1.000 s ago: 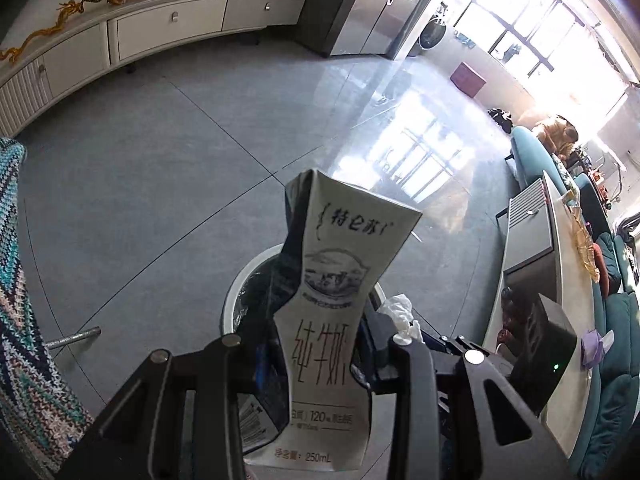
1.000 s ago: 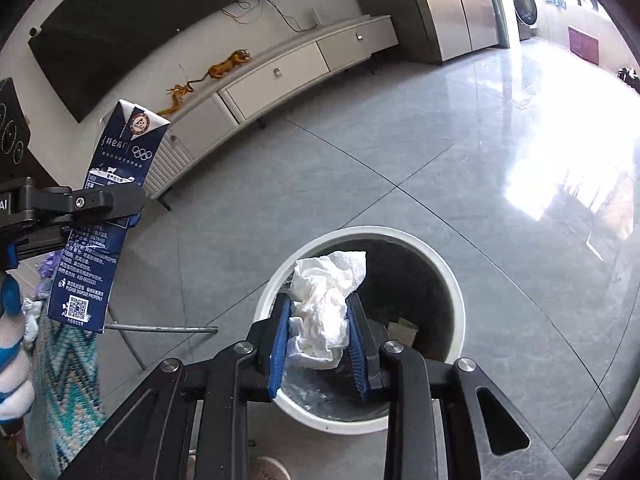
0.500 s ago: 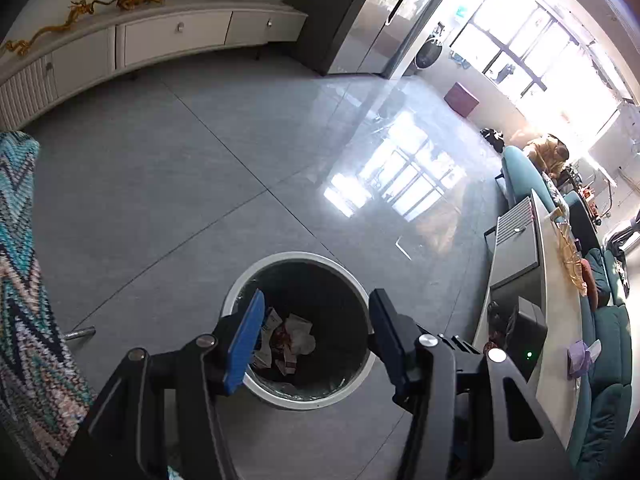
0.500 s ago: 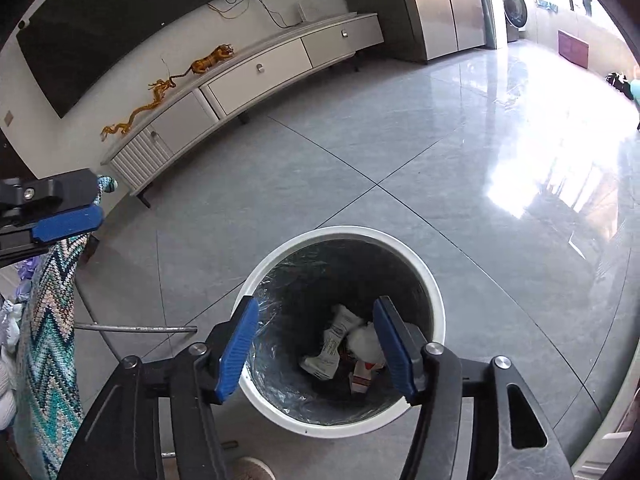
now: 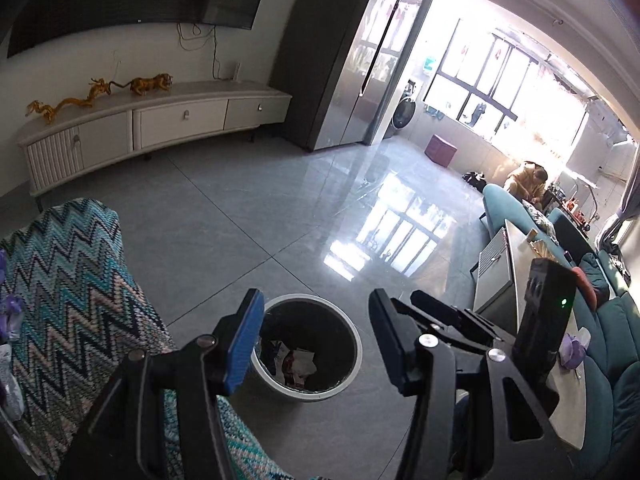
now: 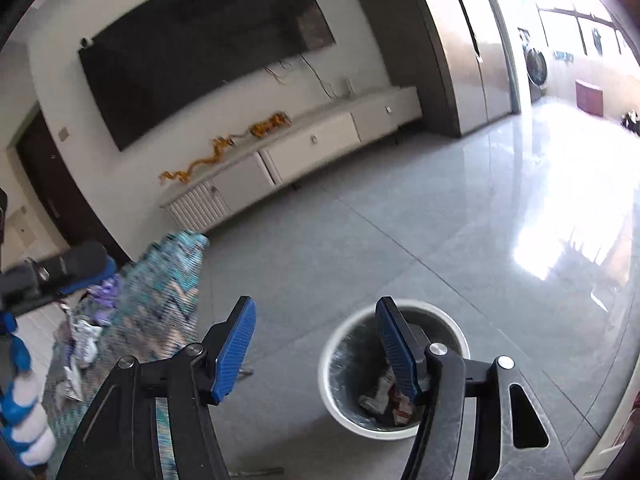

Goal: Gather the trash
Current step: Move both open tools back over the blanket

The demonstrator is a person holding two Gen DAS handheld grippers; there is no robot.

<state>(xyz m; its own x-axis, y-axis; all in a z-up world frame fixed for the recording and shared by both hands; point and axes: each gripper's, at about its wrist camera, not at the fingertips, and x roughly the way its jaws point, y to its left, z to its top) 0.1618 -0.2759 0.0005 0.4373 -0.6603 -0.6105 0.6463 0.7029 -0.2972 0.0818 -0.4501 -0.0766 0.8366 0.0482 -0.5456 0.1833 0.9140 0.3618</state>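
A white round bin (image 5: pixel 352 364) with a dark liner stands on the grey floor; crumpled cartons and tissue (image 5: pixel 294 364) lie inside. My left gripper (image 5: pixel 316 336) is open and empty, raised above and behind the bin. My right gripper (image 6: pixel 316 344) is open and empty, with the bin (image 6: pixel 332 392) below its right finger and the trash (image 6: pixel 380 398) visible in it. More wrappers (image 6: pixel 82 340) lie on a zigzag-patterned cloth (image 6: pixel 168 304) at the left. The left gripper's finger (image 6: pixel 60 270) shows at the left edge of the right wrist view.
The zigzag cloth (image 5: pixel 72 292) covers a surface at the left. A low white TV cabinet (image 5: pixel 160 128) runs along the far wall. A grey coffee table (image 5: pixel 516 280) and teal sofa (image 5: pixel 608 360) stand at the right. A thin metal rod (image 6: pixel 256 471) lies on the floor.
The left gripper let go of the milk carton and the right let go of the white tissue; both fell into the bin. Both grippers opened, then rose and tilted away from the bin.
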